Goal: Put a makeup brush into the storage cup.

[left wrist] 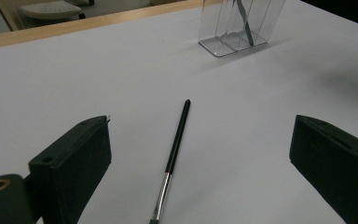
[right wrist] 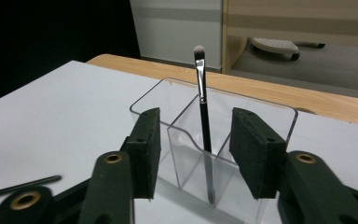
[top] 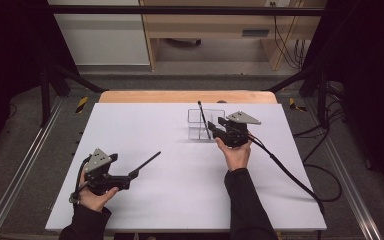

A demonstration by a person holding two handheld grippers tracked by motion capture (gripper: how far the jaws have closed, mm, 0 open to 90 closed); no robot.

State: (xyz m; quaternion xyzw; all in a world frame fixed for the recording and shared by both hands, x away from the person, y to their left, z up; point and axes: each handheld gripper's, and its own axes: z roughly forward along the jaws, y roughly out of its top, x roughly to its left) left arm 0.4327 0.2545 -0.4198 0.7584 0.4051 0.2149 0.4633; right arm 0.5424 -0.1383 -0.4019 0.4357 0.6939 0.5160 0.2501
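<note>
A clear acrylic holder (top: 195, 117) (right wrist: 272, 116) (left wrist: 219, 37) with several compartments stands at the back of the white table. One black makeup brush (top: 203, 119) (right wrist: 203, 116) stands in it, bristles up, leaning on a divider. My right gripper (top: 215, 126) (right wrist: 196, 119) is right at the holder, open, with its pads on either side of the brush and off it. A second black brush (top: 147, 162) (left wrist: 177, 140) lies flat on the table. My left gripper (top: 131, 176) (left wrist: 203, 123) rests low just behind it, jaws wide open around its ferrule end.
The white table (top: 180, 200) has a wooden strip (top: 180, 96) along its far edge. A cable (top: 290, 175) trails from the right gripper across the table's right side. Dark frame rails flank the table.
</note>
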